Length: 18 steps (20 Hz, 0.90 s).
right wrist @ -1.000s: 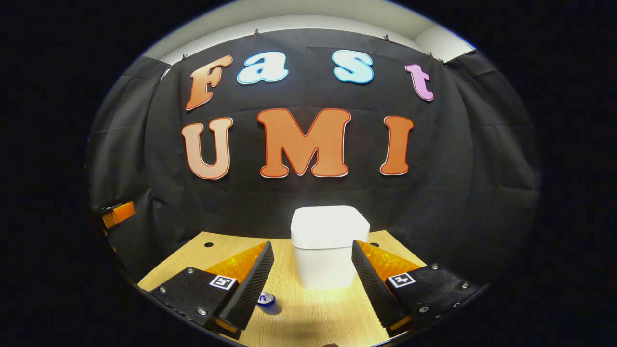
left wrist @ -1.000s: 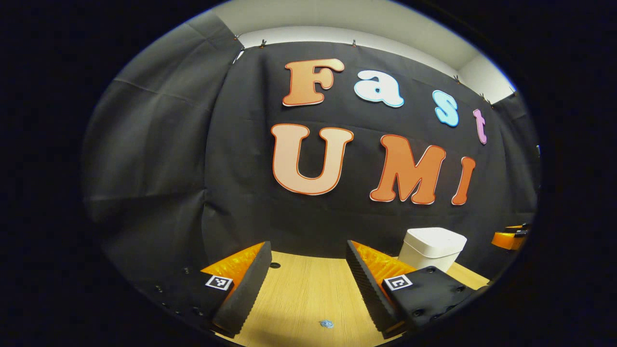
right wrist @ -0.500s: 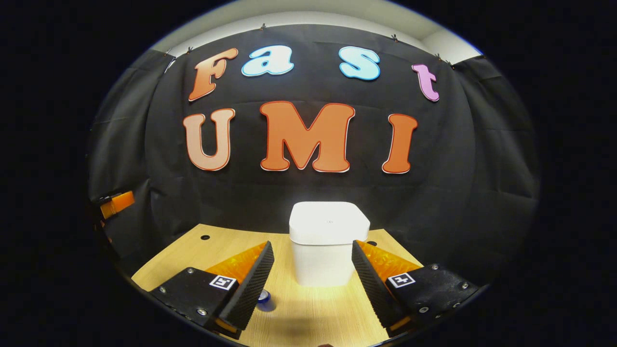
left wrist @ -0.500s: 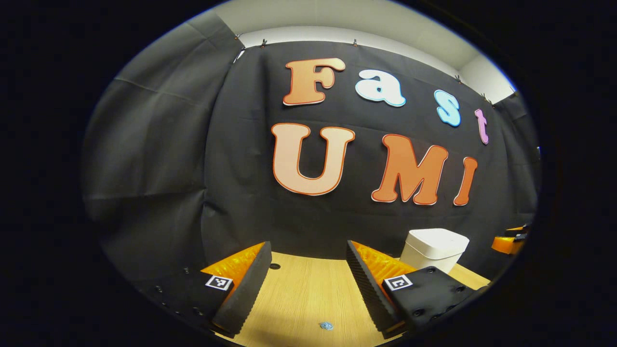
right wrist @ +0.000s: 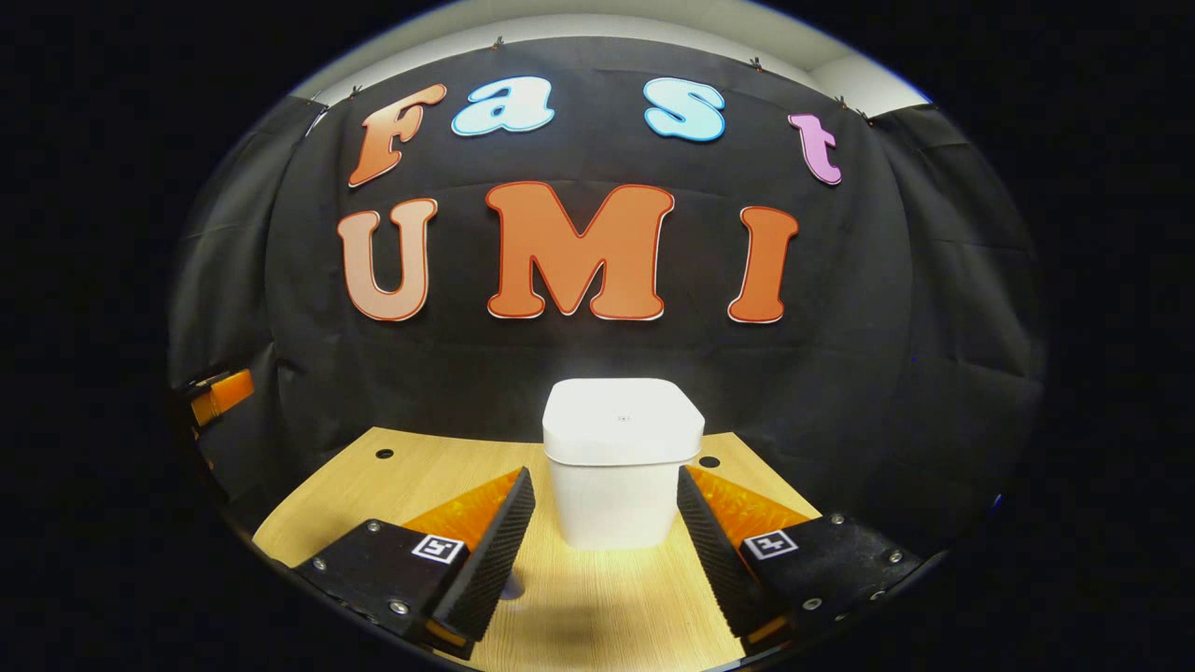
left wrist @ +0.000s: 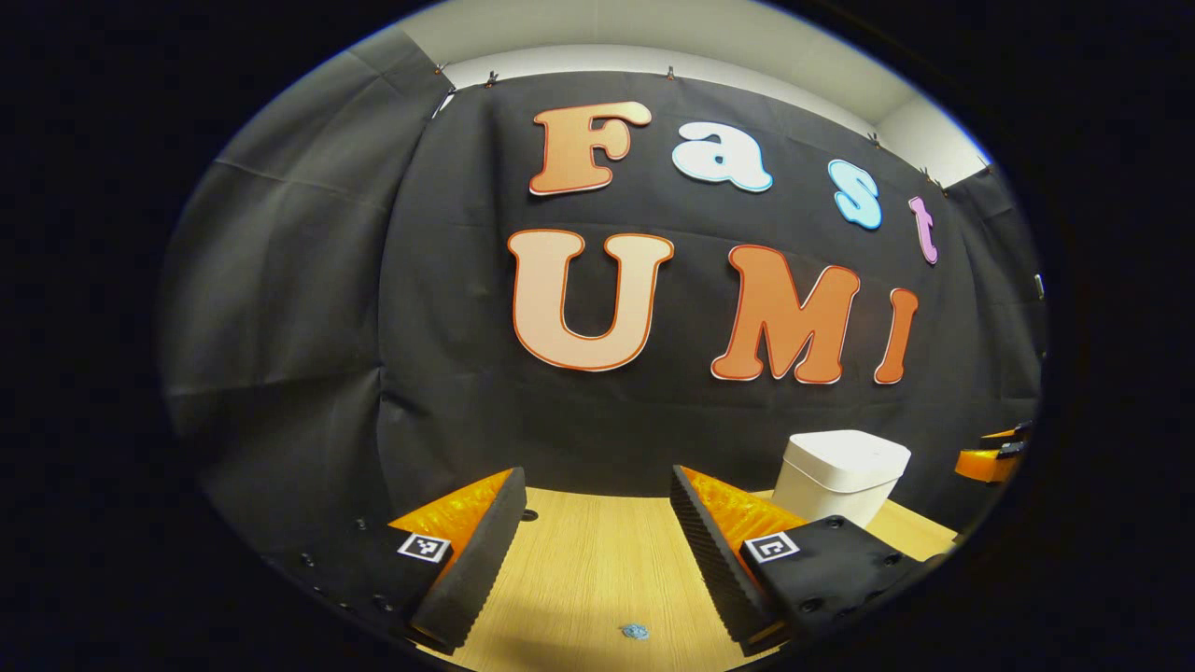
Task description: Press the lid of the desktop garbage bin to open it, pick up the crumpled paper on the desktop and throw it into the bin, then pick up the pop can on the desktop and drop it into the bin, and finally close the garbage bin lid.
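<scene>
The white garbage bin [right wrist: 616, 495] stands on the wooden desktop [right wrist: 420, 467] with its lid [right wrist: 623, 420] down. My right gripper [right wrist: 605, 478] is open and empty just short of the bin, which lies straight ahead between its fingers. In the left gripper view the same bin [left wrist: 836, 471] sits off to the right. My left gripper [left wrist: 597, 485] hangs open and empty above the desktop [left wrist: 579, 579]. A small bluish crumpled paper [left wrist: 635, 632] lies on the wood below its fingers.
Black cloth walls close off the back and sides of the desk. The left gripper [right wrist: 219, 397] shows at the far left of the right gripper view. The right gripper [left wrist: 990, 462] shows at the far right edge of the left gripper view. Small round holes [right wrist: 384, 454] dot the desk's back edge.
My right gripper has risen and moved closer to the bin, and the blue can beside its left finger has slipped out of sight. The left gripper has shifted only slightly.
</scene>
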Each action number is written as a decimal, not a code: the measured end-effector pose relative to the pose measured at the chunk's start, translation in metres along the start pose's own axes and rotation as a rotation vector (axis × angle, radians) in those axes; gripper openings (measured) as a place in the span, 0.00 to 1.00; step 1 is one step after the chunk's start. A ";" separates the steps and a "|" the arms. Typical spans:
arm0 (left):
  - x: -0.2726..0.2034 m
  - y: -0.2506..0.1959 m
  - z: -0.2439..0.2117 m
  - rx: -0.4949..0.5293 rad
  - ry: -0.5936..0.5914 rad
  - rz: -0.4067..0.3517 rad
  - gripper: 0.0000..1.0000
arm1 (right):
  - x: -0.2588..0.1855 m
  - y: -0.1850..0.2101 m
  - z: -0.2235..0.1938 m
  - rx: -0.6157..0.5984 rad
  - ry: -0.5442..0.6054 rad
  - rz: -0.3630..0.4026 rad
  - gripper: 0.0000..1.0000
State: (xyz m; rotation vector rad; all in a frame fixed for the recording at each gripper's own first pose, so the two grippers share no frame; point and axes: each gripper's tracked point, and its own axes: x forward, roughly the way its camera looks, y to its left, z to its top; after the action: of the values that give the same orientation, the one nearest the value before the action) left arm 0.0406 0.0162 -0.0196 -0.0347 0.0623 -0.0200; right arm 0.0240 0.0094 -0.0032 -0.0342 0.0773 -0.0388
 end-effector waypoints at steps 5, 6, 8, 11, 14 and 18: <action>0.004 0.008 -0.004 0.000 0.011 0.022 0.98 | 0.009 0.000 0.000 -0.043 0.035 0.013 0.64; 0.004 0.009 -0.006 -0.002 0.014 0.026 0.99 | 0.012 0.001 0.001 -0.051 0.037 0.020 0.54; 0.004 0.013 -0.009 -0.003 0.019 0.035 0.99 | 0.017 0.000 0.005 -0.056 0.050 0.026 0.43; 0.006 0.019 -0.015 0.004 0.033 0.051 0.99 | 0.029 -0.003 0.015 -0.075 0.067 0.026 0.26; 0.007 0.023 -0.019 0.008 0.045 0.059 0.99 | 0.044 -0.004 0.026 -0.096 0.094 0.047 0.21; 0.011 0.029 -0.025 0.016 0.057 0.070 0.98 | 0.064 -0.006 0.045 -0.145 0.150 0.091 0.21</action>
State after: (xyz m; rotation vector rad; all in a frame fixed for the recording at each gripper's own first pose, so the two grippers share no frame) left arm 0.0501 0.0441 -0.0459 -0.0157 0.1200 0.0483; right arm 0.0915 0.0020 0.0366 -0.1728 0.2319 0.0553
